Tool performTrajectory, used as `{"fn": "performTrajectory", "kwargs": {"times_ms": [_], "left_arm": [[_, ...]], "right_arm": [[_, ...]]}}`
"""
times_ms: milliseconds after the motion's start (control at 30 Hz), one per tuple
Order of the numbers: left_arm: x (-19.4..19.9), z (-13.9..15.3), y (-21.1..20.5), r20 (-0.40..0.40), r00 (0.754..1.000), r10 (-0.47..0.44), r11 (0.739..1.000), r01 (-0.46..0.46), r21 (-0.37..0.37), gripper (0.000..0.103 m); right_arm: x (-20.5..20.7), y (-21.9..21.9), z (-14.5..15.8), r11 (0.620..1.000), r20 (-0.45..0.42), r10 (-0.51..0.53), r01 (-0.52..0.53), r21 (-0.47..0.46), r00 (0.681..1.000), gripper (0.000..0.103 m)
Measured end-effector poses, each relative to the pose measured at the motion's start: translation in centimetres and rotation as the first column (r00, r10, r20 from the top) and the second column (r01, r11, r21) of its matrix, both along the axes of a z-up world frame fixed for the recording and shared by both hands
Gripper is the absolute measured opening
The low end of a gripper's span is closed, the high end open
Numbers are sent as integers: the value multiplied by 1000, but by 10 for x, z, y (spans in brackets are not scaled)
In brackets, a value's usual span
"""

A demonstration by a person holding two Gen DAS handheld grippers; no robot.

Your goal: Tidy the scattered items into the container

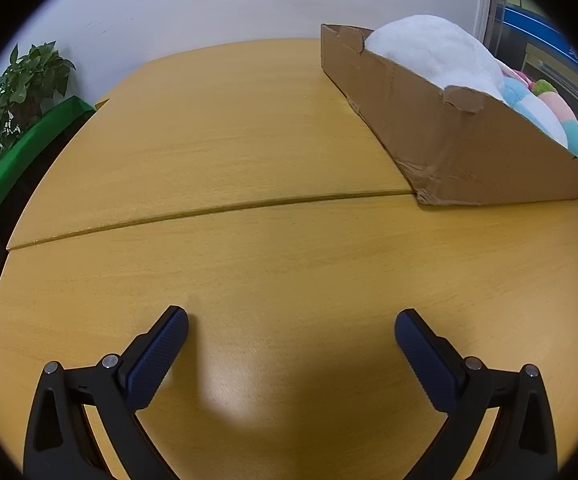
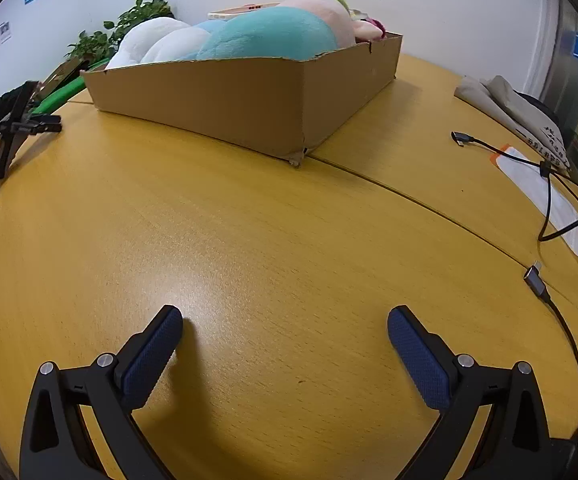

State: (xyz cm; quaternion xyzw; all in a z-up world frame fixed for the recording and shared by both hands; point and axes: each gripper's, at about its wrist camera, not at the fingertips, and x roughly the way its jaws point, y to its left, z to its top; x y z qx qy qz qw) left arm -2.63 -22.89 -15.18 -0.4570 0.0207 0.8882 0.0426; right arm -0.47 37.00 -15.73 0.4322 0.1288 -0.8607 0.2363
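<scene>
Now both grippers, left (image 1: 291,320) and right (image 2: 285,318), are hovering low over the yellow wooden table (image 2: 249,240), jaws spread wide, facing the plush-filled brown cardboard box (image 2: 225,100).

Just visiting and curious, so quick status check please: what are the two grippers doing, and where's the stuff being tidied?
Left gripper open, empty. Right gripper open, empty. Plush toys piled in cardboard box. Cables lie on table at right.
</scene>
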Motion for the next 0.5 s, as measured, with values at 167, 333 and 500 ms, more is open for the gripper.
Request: {"fn": "performTrajectory", "kwargs": {"times_ms": [167,333,500], "left_arm": [[-15,7,-13,10,1000,2,1000,-2,7,103],[-17,5,-14,6,1000,1,1000,-1,5,103],[-14,3,-12,4,1000,2,1000,-2,4,103]], "right_arm": [[0,0,1,1000,1,7,-7,-2,1000,103],[-6,0,1,1000,1,21,-21,-2,1000,103],[-8,0,1,999,1,32,-32,-2,999,103]]}}
